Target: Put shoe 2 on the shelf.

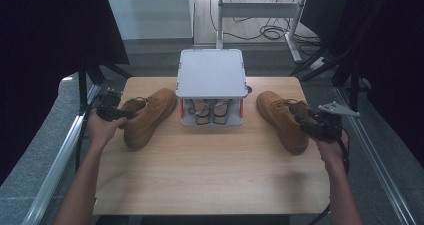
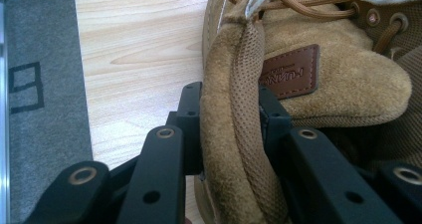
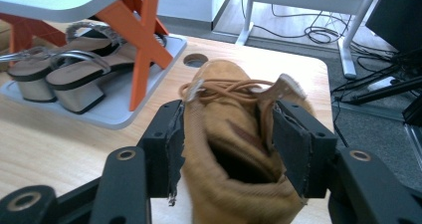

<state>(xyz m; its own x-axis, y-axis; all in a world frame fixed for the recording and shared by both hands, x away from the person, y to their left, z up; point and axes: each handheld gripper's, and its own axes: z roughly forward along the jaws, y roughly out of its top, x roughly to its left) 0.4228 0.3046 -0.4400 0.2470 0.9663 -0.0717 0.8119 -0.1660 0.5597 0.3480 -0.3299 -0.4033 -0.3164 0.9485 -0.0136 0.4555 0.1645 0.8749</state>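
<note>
Two tan suede lace-up boots lie on the wooden table. The left boot points its toe toward the far middle. My left gripper is shut on the padded collar at its heel, and the left gripper view shows both pads pinching that collar. The right boot lies toe away from me. My right gripper spans its ankle opening, one pad against each side of the collar. I cannot tell whether this boot's sole rests on the table.
A white two-tier shoe rack with orange legs stands at the back middle, with a pair of heeled sandals on its lower shelf. A round hole is in the table behind the right boot. Grey floor borders the table.
</note>
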